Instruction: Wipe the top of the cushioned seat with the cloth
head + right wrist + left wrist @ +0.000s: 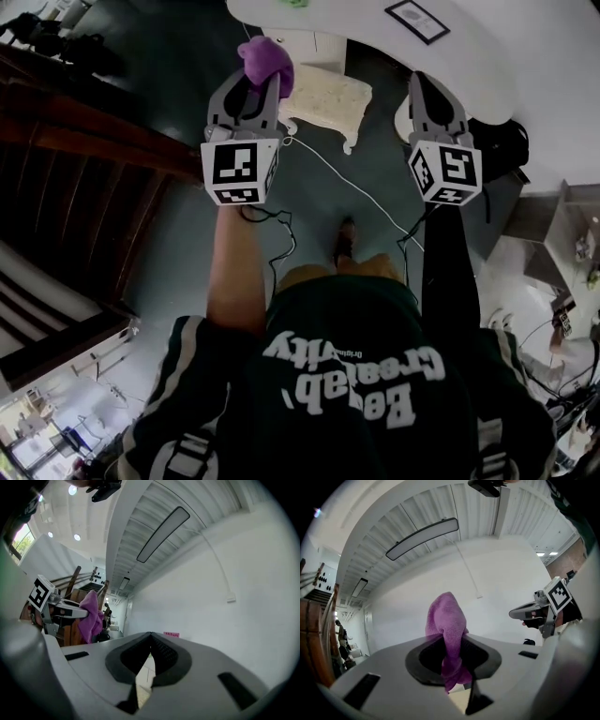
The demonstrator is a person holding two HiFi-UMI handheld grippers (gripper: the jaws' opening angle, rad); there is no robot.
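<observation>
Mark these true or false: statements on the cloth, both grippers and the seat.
1. The left hand-held gripper is shut on the purple cloth. True.
2. The right hand-held gripper holds a second cloth. False: its jaws are together with nothing between them.
3. The cloth lies spread flat on the seat. False: it is bunched in the left gripper's jaws.
4. The seat's cushion is cream. True.
</observation>
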